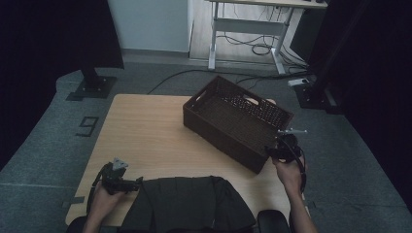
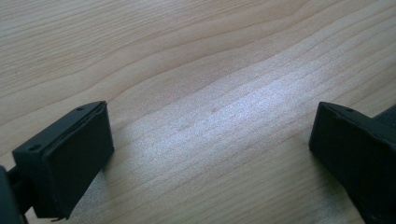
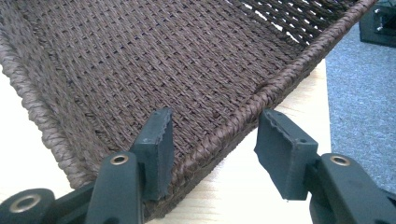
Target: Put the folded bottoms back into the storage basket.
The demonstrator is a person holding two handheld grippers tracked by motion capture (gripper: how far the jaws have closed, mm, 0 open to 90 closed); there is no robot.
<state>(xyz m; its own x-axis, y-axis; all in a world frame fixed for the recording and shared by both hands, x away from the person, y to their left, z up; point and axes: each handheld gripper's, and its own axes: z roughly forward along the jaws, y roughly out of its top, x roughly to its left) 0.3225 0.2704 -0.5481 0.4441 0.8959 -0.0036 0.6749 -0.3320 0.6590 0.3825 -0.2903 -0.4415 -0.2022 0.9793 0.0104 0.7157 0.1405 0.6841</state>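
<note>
The woven basket [image 1: 238, 121] is set toward the bench's [image 1: 145, 131] far right, its near rim straddled, ungripped, by the part-closed right tongs [image 3: 212, 140], while the left tongs [image 2: 210, 144] are held released well apart.

Two black jaws of the left gripper [image 2: 212, 154] rising from the bottom corners, spread wide apart with nothing between them. Beneath and beyond, bare light wooden table [image 2: 201, 70], grain running in long slanting bands. A pale sheen across the middle of the wood, and a soft shadow just beside the left-hand jaw.
</note>
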